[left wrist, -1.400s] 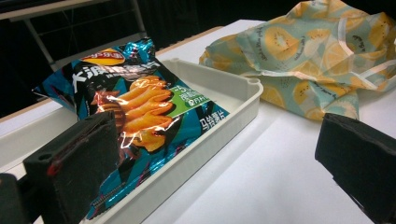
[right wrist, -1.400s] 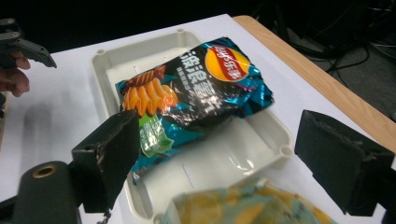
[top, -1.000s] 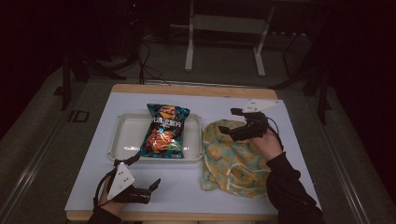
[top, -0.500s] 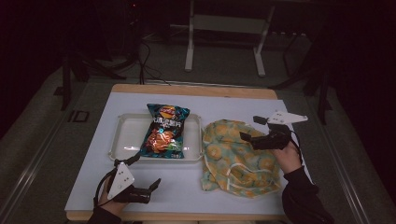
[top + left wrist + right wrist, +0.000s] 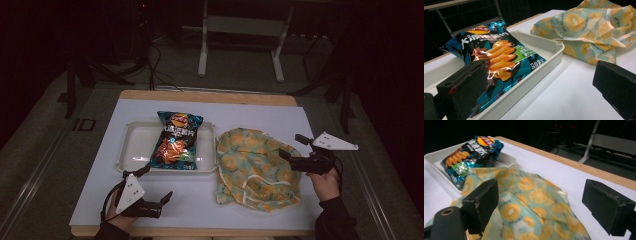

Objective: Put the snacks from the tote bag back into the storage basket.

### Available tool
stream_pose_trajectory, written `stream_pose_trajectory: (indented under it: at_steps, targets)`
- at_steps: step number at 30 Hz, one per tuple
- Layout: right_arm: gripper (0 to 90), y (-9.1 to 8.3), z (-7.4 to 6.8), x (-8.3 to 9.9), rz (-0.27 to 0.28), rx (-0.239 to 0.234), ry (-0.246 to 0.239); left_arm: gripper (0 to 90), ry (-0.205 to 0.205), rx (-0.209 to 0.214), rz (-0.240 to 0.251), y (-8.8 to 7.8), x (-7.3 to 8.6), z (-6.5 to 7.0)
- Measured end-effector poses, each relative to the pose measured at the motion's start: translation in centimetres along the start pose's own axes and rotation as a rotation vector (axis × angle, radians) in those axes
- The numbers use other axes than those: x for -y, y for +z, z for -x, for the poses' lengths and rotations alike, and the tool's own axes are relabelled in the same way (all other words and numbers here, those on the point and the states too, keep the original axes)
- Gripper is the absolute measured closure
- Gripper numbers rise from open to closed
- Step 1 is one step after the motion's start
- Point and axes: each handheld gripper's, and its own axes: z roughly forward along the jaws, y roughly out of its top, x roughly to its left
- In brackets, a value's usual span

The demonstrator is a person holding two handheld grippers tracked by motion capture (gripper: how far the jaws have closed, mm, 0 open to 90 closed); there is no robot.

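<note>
A blue chip bag [image 5: 176, 140] lies in the right part of a white tray [image 5: 135, 150]. To the right of the tray a crumpled cloth bag [image 5: 255, 167] with a fruit print and white drawstrings lies flat on the table. My right gripper [image 5: 292, 146] hovers open at the cloth bag's right edge, jaws pointing left over it, holding nothing. My left gripper [image 5: 156, 184] rests open near the front left edge, just in front of the tray. The left gripper view shows the chip bag [image 5: 496, 57], the tray [image 5: 544, 50] and the cloth bag [image 5: 594, 30]. The right gripper view looks across the cloth bag [image 5: 529, 195] towards the chip bag [image 5: 469, 152].
The white tabletop [image 5: 250, 115] has a wooden far edge [image 5: 200, 95]. Bare table lies behind the tray and between the tray and the front edge. Metal stand legs [image 5: 202, 55] and cables are on the floor beyond the table.
My right gripper has drawn back to the right, from over the cloth bag's top to its right edge. The left gripper, tray and chip bag have stayed put.
</note>
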Motion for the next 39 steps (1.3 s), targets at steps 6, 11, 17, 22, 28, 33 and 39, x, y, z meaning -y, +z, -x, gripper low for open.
stream_pose_trajectory:
  at_steps: [6, 11, 17, 22, 28, 33, 39]
  targets:
    - [13.7, -1.6, 1.1, 1.9, 0.014, 0.061, 0.040, 0.3, -0.002, 0.000, 0.001, 0.0, 0.0, 0.0]
    - [13.7, -2.6, 1.5, 3.2, 0.031, 0.126, 0.046, 0.3, -0.002, 0.000, 0.000, 0.1, 0.0, 0.1]
    - [13.0, -3.2, 1.6, 4.6, 0.044, 0.183, 0.078, 0.3, -0.001, 0.000, 0.000, 0.1, 0.0, 0.1]
    - [12.7, -3.6, 1.4, 5.7, 0.046, 0.199, 0.104, 0.3, 0.000, 0.002, 0.000, 0.1, 0.0, 0.0]
    - [12.7, -3.7, 1.3, 6.7, 0.038, 0.231, 0.107, 0.3, 0.004, 0.005, -0.001, 0.0, 0.0, 0.1]
    - [12.7, -3.6, 1.3, 7.0, 0.034, 0.259, 0.107, 0.3, 0.005, 0.004, -0.004, 0.0, 0.0, 0.0]
    - [12.7, -3.4, 1.5, 7.5, 0.033, 0.268, 0.110, 0.3, 0.008, 0.005, -0.005, 0.0, 0.0, 0.0]
